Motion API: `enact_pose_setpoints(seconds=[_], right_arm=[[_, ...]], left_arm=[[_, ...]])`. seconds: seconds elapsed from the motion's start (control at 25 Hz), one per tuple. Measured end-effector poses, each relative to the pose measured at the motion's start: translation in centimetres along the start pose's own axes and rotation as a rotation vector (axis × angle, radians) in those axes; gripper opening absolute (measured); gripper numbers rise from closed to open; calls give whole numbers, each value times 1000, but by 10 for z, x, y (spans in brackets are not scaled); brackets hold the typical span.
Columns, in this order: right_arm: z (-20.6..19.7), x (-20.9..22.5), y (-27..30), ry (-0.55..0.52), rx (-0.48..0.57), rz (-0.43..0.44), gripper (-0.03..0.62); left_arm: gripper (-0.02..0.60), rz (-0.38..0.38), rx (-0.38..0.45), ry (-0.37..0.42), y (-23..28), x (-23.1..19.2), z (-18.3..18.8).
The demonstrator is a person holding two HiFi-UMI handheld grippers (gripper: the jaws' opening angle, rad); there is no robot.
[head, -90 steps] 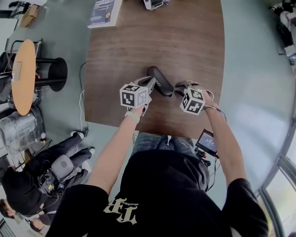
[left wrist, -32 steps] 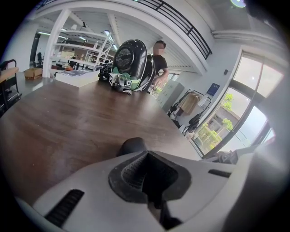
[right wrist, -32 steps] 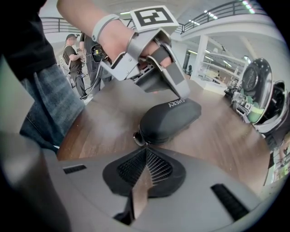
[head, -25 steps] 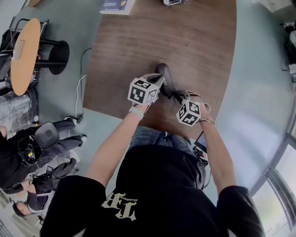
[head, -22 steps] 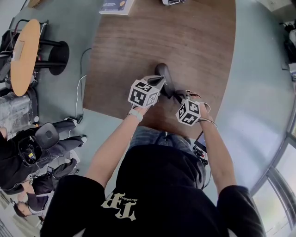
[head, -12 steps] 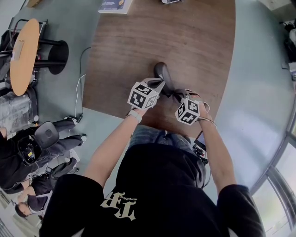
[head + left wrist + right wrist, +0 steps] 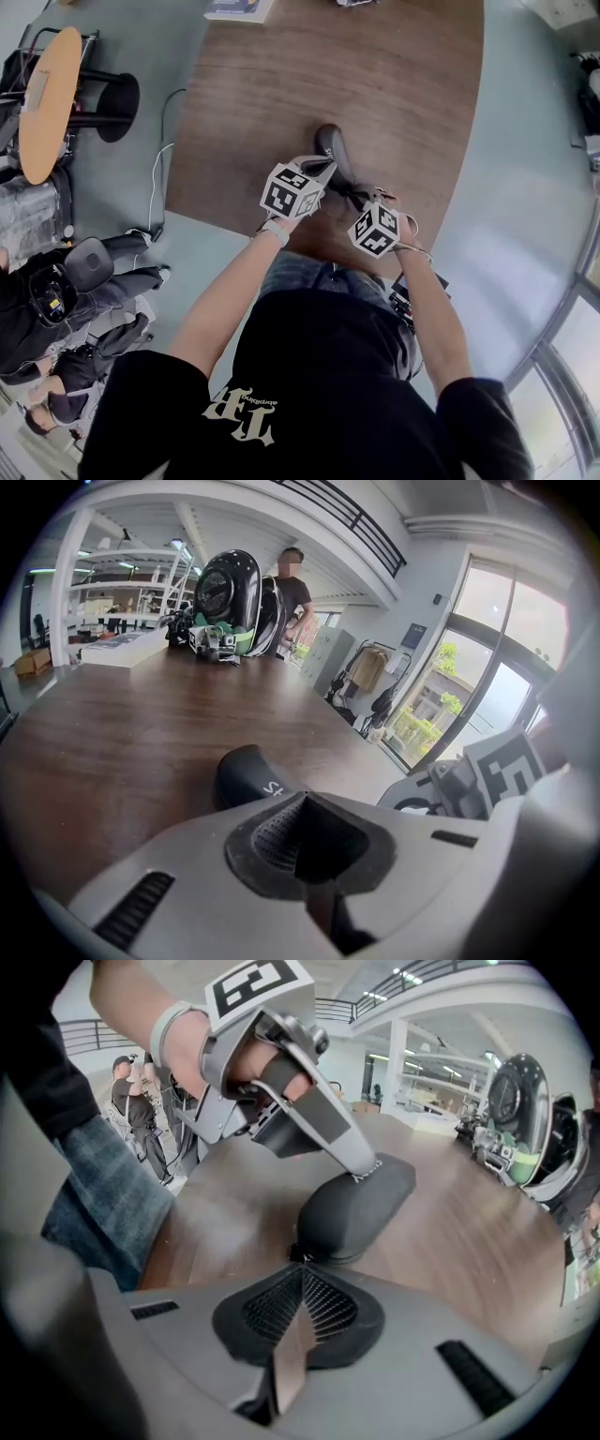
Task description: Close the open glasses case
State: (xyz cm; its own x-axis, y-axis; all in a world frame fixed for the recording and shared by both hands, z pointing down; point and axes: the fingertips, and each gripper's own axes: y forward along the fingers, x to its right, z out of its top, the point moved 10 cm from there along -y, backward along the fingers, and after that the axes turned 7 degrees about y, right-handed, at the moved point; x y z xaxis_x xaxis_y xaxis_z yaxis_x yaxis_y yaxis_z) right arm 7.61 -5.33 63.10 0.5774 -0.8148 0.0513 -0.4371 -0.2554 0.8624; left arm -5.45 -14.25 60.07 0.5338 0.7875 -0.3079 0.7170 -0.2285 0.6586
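A black zip glasses case (image 7: pixel 332 153) lies on the brown wooden table (image 7: pixel 394 103), its lid down. My left gripper (image 7: pixel 325 168) is shut and its tips rest on the case's top, as the right gripper view shows at the left gripper (image 7: pixel 373 1168). In the left gripper view the case (image 7: pixel 246 773) lies just past the shut left gripper (image 7: pixel 305 797). My right gripper (image 7: pixel 360 193) is at the case's near end. The right gripper (image 7: pixel 300 1262) is shut, with a small dark zipper tab (image 7: pixel 296 1254) at its tips against the case (image 7: pixel 361 1202).
The table's near edge (image 7: pixel 309 258) is just behind both grippers. A book (image 7: pixel 240 7) lies at the far left corner, and a helmet with gear (image 7: pixel 228 591) stands at the far end. A round orange side table (image 7: pixel 42 98) and seated people (image 7: pixel 56 291) are on the left.
Since 3.6 s ago the case has turned from slanting to pointing away from me. My right gripper has shifted from its right end to its near end. The left gripper stays on top.
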Motion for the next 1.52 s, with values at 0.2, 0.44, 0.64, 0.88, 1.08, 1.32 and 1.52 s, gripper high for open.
enact_pose_setpoints(seconds=[0.2,0.44,0.64,0.88,1.08,1.32,1.52], right_arm=[[4,-6,4,74,-3,-3,-11],[5,-12,7,182,-1,-5,-11],[5,-11,12,212,4,5,-11],[0,-11,10,200,6,2,-9],[-2,-5,3,195,-2,-10,26],[-5,-4,-9,189,-4,-13,43],[-6,-3,-26,168,13,-48,43]], left_arm=[[5,-1,6,-13,0,0,-2],[5,0,13,-28,0,2,-5],[5,-8,16,-41,2,-1,-5],[5,-27,44,-54,3,0,-7],[5,-24,50,-36,2,1,-4],[5,-21,83,-8,-3,8,7],[5,-10,118,-9,-15,17,10]])
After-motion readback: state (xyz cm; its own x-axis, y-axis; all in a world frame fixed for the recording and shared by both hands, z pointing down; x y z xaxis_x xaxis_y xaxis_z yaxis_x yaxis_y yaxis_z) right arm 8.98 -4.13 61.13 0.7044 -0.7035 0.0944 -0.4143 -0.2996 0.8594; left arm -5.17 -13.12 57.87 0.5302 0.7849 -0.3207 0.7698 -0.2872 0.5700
